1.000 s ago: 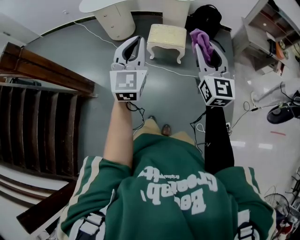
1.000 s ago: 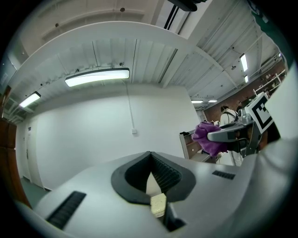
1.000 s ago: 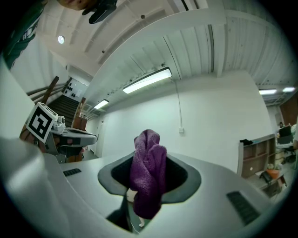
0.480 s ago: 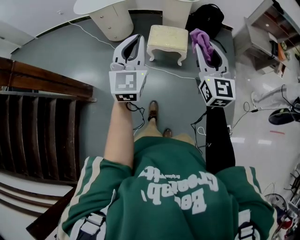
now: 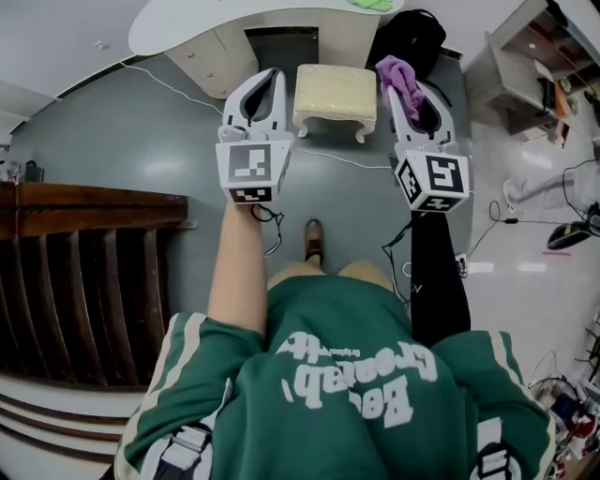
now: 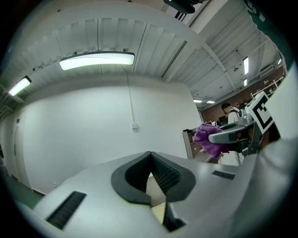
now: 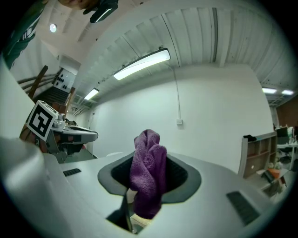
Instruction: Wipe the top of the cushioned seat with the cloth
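Observation:
The cream cushioned seat [image 5: 336, 90], a small stool with curved white legs, stands on the grey floor ahead of me, between my two grippers. My right gripper [image 5: 410, 86] is shut on a purple cloth [image 5: 397, 74] that bunches up above its jaws; the cloth [image 7: 148, 173] fills the middle of the right gripper view. My left gripper [image 5: 265, 86] is held to the left of the seat with its jaws together and nothing between them. Both grippers are in the air, short of the seat.
A white rounded table [image 5: 225, 23] stands behind the seat, with a black bag [image 5: 409, 37] to its right. A dark wooden stair railing [image 5: 89, 202] runs along the left. White cables [image 5: 330, 154] cross the floor. Shelving [image 5: 537, 66] is at the right.
I have stepped forward: the seat and the table have come closer, and the railing has slid back at the left. Both grippers keep their pose, the cloth still held.

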{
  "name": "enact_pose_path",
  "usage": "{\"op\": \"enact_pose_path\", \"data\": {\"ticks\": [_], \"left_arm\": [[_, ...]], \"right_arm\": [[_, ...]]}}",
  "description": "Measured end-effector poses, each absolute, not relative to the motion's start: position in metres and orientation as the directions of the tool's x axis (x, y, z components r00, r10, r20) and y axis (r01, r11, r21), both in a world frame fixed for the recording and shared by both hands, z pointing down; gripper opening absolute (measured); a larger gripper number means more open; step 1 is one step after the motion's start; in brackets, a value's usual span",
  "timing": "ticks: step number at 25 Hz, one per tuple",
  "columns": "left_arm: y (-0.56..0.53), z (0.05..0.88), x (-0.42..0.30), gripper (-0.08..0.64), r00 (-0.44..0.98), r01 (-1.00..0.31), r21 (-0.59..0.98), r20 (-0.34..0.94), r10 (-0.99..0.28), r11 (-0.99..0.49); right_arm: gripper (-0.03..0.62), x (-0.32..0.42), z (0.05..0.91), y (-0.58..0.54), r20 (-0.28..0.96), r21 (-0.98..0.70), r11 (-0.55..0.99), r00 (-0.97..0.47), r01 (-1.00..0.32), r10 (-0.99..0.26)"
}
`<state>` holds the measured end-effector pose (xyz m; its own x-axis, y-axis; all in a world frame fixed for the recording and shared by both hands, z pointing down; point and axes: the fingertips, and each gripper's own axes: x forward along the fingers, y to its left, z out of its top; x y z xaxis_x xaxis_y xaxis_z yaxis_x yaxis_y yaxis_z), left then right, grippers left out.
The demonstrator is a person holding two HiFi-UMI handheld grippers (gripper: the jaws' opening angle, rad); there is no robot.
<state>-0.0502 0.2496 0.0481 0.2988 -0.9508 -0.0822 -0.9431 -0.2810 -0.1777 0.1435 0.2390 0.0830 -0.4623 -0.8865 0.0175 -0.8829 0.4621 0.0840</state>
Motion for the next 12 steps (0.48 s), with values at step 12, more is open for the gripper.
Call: {"op": "enact_pose_path", "data": {"ticks": [12], "left_arm": [[0.188,0.062,-0.086,0.015,0.356,-0.923,-0.182,-0.066,-0.932,-0.339]], "right_arm": [[0.146,0.106,0.099,0.183,0.034,0.064,0.426,-0.424,-0.903,-0.905]]}}
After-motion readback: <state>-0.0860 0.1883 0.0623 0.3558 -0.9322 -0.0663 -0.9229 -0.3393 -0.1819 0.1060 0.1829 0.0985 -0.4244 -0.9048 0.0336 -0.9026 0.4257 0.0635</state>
